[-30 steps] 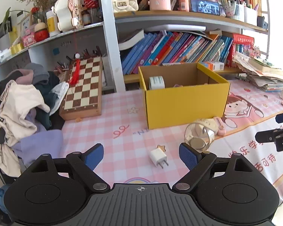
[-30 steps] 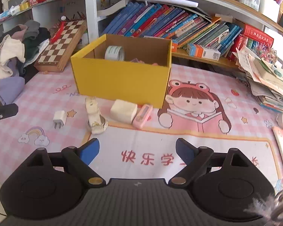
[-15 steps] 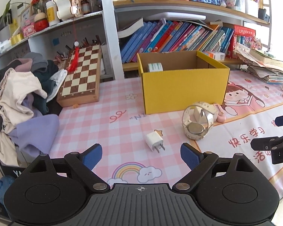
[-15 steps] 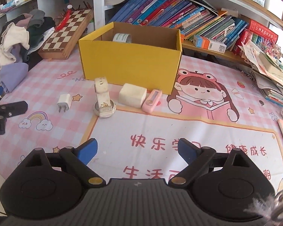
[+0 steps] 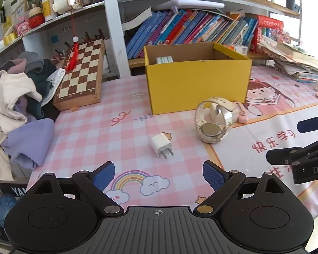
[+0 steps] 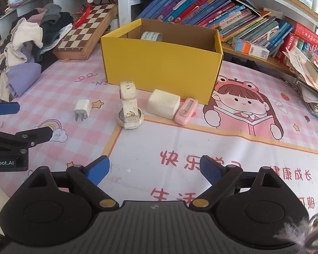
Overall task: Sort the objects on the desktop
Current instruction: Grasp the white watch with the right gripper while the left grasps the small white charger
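- A desk under crowded bookshelves, covered by a pink checked mat [image 5: 120, 139] with cartoon prints; a heap of clothes [image 5: 14, 105] sits at its left edge and a chessboard [image 5: 80, 76] leans against the shelf.
- Left wrist view: the left gripper [image 5: 159, 174] stands wide with nothing between its blue pads, above a rainbow print. Just ahead lies a white charger plug [image 5: 161, 145], prongs toward the camera. Farther right a white watch [image 5: 212, 122] rests on its face with the strap looped up. Behind it stands the yellow box [image 5: 198, 84], open on top, with a roll of tape [image 5: 164, 59] inside at its left rear corner. The other gripper's black arms enter from the right edge.
- Right wrist view: the right gripper [image 6: 154, 168] has its jaws closing slightly, though wide apart and empty, over the white printed part of the mat. Ahead, in a row before the box [image 6: 161, 65]: the plug [image 6: 82, 109], the watch [image 6: 129, 110], a cream block [image 6: 163, 103] and, touching it, a pink flat case [image 6: 185, 111].
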`<state>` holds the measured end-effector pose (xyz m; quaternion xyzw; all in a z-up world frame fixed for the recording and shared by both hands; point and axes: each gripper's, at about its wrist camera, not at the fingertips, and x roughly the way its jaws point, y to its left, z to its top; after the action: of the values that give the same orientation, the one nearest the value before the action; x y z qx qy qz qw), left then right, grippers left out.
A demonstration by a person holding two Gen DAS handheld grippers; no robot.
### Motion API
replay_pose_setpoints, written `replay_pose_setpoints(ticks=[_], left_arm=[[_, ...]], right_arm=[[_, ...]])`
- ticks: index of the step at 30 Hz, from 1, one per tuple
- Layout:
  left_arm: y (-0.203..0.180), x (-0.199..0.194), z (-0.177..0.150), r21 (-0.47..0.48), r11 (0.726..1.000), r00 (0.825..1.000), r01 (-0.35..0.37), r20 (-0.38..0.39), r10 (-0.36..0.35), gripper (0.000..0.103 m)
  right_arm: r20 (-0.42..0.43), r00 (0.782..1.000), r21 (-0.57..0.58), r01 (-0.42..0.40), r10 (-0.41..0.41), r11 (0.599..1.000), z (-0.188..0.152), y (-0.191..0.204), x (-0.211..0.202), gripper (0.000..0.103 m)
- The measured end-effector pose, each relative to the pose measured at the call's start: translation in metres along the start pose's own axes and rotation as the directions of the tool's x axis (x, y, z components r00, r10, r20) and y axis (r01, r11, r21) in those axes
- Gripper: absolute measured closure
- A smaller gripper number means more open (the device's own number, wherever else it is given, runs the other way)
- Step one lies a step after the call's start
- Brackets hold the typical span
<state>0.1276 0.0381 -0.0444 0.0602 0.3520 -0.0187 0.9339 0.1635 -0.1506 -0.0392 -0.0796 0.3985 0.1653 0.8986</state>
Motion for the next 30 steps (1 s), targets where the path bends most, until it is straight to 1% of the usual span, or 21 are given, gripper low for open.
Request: replay_pose_setpoints(ticks=[4,6,16,21,30], left_arm=[[0.004,0.004,0.001,-0.025,1.0,1.0,-0.017,-0.011,0.016,0.011],[0.004,0.005,0.001,-0.029,0.999,1.0,-0.023,-0.016,0.023,0.011],[0.004,0.02,0.007,-0.046,0.998,0.998,-0.05,-0.038,0.048,0.011],[0.003,0.026,0.009,-0.057,0.996,0.997,-0.067,-0.052,0.064,0.011],[0.003,0.031,0.009,-0.054,0.994,0.992,-0.095,-0.084,0.091,0.011]], right_arm=[[-0.012,1.0,-0.002,-0.014,0.014,1.0,0.006,-0.002,0.009,0.014],[-0.018,1.0,-0.009,-0.025,0.025,1.0,0.01,-0.002,0.014,0.019],[-0.028,0.997,-0.098,-0.08,0.077,0.992,0.033,0.007,0.04,0.029],[-0.041,0.994,-0.115,-0.11,0.106,0.987,0.045,0.008,0.055,0.035],[-0.077,0.984,-0.103,-0.166,0.159,0.981,0.059,0.01,0.081,0.038]])
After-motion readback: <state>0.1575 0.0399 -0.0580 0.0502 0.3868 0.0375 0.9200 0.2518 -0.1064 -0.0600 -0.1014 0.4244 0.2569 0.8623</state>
